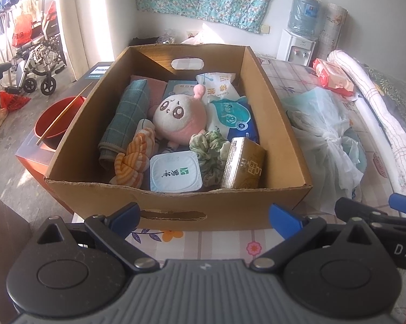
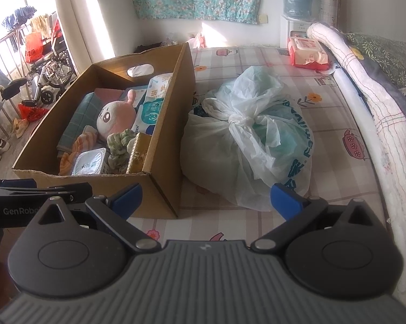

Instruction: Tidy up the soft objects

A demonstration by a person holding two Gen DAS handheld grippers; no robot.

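A cardboard box (image 1: pixel 281 113) (image 2: pixel 165 145) stands on the bed. Inside lie a pink and white plush toy (image 1: pixel 178 118) (image 2: pixel 116 116), a green checked towel (image 1: pixel 124 118), an orange striped cloth (image 1: pixel 134 159), a green scrunchie (image 1: pixel 211 148), wipes packs (image 1: pixel 230 116), a white tub (image 1: pixel 175 172) and a gold carton (image 1: pixel 243 164). My left gripper (image 1: pixel 204 216) is open just before the box's near wall, holding nothing. My right gripper (image 2: pixel 205 197) is open too, between the box corner and a knotted plastic bag (image 2: pixel 251 135).
A red bowl with chopsticks (image 1: pixel 57 124) sits on a box left of the cardboard box. A red tissue pack (image 2: pixel 308 54) lies far on the flowered sheet (image 2: pixel 332 135). A rolled white quilt (image 2: pixel 370 102) lines the right side. A wheelchair (image 1: pixel 35 62) stands by the window.
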